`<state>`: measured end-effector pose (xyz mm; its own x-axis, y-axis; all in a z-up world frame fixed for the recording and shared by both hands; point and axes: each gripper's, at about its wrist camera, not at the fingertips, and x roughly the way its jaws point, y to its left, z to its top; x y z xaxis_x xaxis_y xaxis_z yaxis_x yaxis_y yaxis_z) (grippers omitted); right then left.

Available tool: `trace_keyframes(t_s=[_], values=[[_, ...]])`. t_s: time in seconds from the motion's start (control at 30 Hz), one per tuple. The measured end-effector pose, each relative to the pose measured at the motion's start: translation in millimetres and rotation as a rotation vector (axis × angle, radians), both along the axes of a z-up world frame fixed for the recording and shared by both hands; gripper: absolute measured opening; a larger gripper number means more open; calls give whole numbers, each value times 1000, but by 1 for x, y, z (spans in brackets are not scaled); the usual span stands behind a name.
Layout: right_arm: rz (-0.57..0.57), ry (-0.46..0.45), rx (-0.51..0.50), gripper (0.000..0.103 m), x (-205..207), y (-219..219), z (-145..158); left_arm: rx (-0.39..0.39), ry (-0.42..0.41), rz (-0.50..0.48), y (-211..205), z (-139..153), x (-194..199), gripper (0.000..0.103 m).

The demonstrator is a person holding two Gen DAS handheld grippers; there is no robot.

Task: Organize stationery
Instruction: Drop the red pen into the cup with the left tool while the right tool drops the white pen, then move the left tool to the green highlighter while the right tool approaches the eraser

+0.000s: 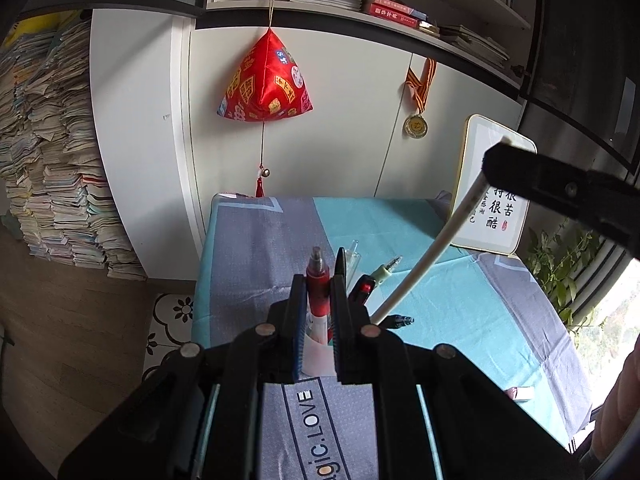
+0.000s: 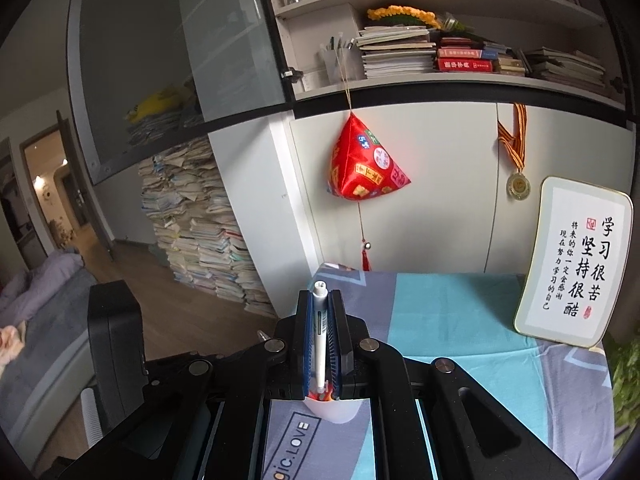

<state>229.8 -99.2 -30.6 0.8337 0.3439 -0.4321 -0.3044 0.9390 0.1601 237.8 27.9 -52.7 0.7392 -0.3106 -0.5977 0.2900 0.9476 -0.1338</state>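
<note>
My left gripper [image 1: 318, 284] is shut on a red pen [image 1: 318, 300] whose white lower end dips into a white cup [image 1: 316, 360] on the table. Several other pens lie just beyond the cup: a black one [image 1: 340, 260], a clear one [image 1: 354, 252] and a green-tipped one [image 1: 390, 267]. My right gripper [image 2: 320, 296] is shut on a white pen [image 2: 320, 332], upright over the white cup [image 2: 332, 410]. In the left wrist view the right gripper [image 1: 490, 164] reaches in from the upper right, and its white pen [image 1: 424, 264] slants down toward the cup.
A blue and grey cloth [image 1: 460, 300] covers the table. A framed calligraphy board [image 2: 576, 260] leans at the back right. A red ornament [image 2: 364, 164] and a medal [image 2: 519, 186] hang on the cabinet. A small eraser [image 1: 520, 393] lies near the right edge. Stacked books [image 2: 200, 232] stand on the floor.
</note>
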Motion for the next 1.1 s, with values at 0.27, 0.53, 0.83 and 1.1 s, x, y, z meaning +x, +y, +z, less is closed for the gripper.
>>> trace_keyframes(t_s=[0.27, 0.53, 0.83, 1.1], values=[[12, 113, -13, 9, 25, 6, -45, 1, 2, -20, -5, 1, -2, 9], [15, 144, 15, 9, 30, 3, -71, -50, 24, -26, 0, -1, -5, 10], [-20, 100, 69, 29, 14, -15, -63, -44, 59, -27, -6, -1, -6, 10], [-58, -5, -37, 67, -44, -56, -54, 32, -69, -26, -15, 13, -61, 75]])
